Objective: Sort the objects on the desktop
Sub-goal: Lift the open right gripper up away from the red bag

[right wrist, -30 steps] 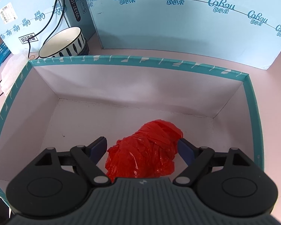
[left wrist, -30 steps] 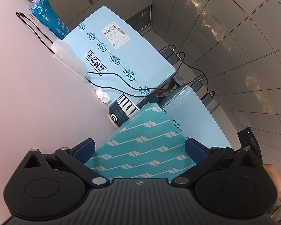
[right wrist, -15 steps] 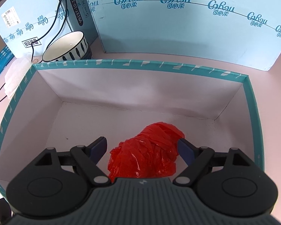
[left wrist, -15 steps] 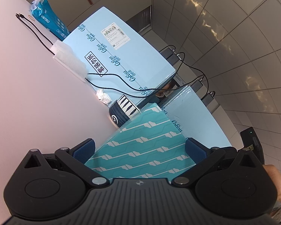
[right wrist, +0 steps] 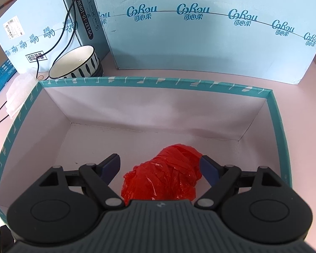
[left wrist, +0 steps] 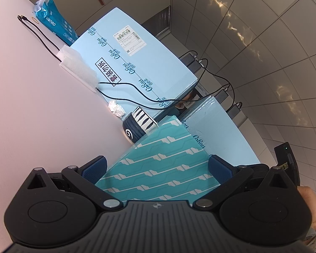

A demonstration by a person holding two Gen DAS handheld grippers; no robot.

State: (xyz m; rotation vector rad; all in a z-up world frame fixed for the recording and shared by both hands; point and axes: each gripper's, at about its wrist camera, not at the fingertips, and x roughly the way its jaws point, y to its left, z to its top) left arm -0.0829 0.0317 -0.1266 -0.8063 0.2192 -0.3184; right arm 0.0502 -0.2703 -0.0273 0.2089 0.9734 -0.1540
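On the pale surface [right wrist: 305,97] stands the teal box [right wrist: 278,126], its patterned outer wall between the left gripper's [left wrist: 157,167] spread fingers, while inside it the crumpled red plastic bag [right wrist: 164,175] lies on the floor between the right gripper's [right wrist: 159,165] spread fingers.

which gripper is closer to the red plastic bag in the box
Right. The right gripper hangs open inside the teal box with the red plastic bag between its fingers. The left gripper is outside, open against the box's patterned outer wall.
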